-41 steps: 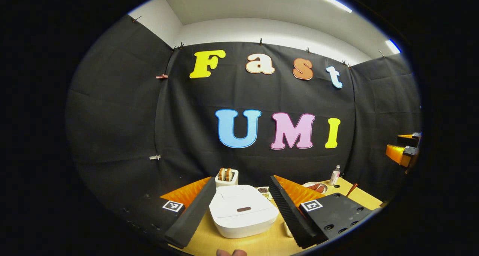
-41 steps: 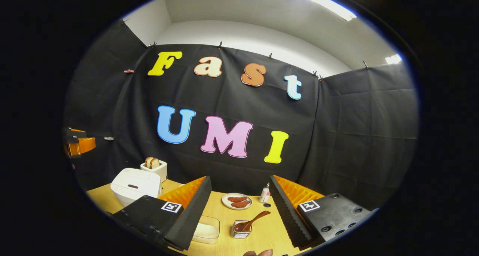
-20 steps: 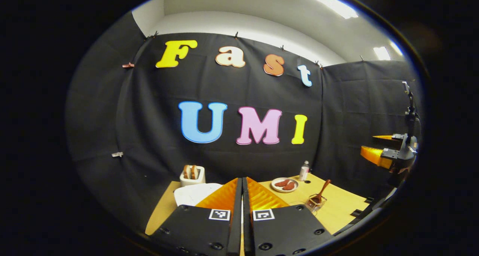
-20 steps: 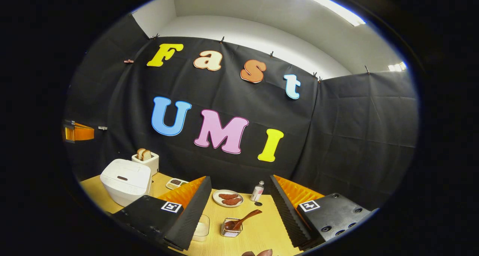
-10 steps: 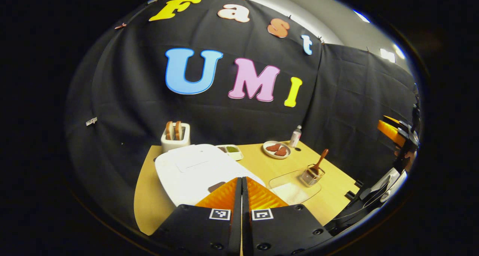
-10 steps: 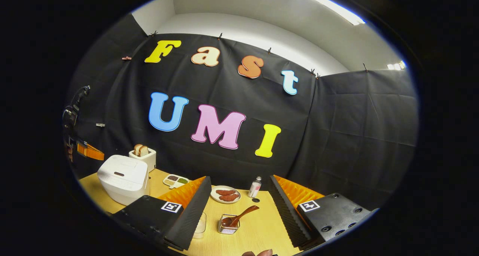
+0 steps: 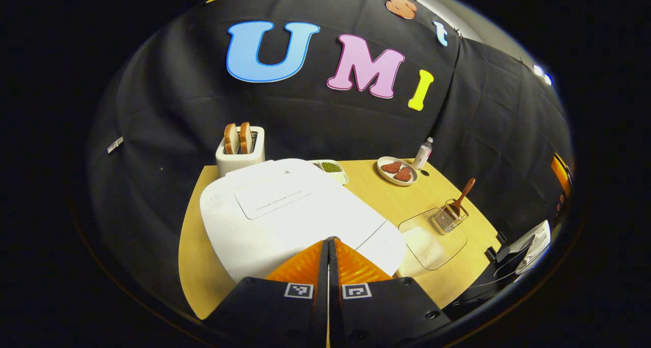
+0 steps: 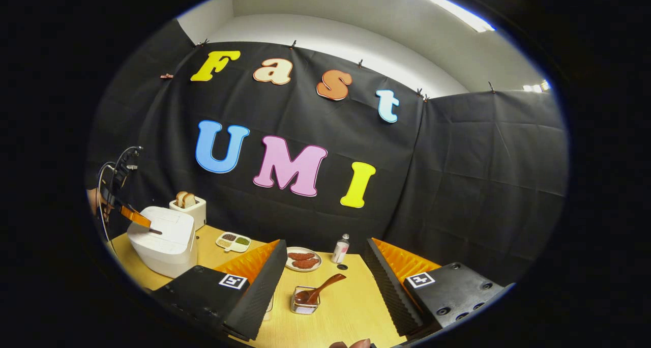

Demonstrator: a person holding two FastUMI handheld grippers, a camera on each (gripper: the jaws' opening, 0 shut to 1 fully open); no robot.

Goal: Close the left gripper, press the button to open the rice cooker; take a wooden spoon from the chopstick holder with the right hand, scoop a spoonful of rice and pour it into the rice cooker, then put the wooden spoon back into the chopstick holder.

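Observation:
The white rice cooker [image 7: 285,210] stands with its lid down on the wooden table [image 7: 196,266]. My left gripper [image 7: 329,242] is shut, its tips down on the cooker's front edge and covering the button. In the right gripper view the left gripper [image 8: 136,216] touches the top of the rice cooker [image 8: 163,243] with its tip. My right gripper [image 8: 325,246] hangs open above the table with nothing between its fingers. Just ahead of it the wooden spoon [image 8: 321,288] leans in the wire chopstick holder [image 8: 303,302]. A clear rice container [image 7: 432,238] lies beside the chopstick holder [image 7: 447,217].
A toaster [image 7: 240,147] with bread stands behind the cooker. A small divided dish [image 7: 330,167], a plate of meat [image 7: 396,170] and a small bottle [image 7: 422,153] sit along the back of the table. The black cloth wall closes the back and sides.
My left gripper went from open to shut, then tipped down and forward onto the rice cooker's front. My right gripper stayed open and drifted slightly.

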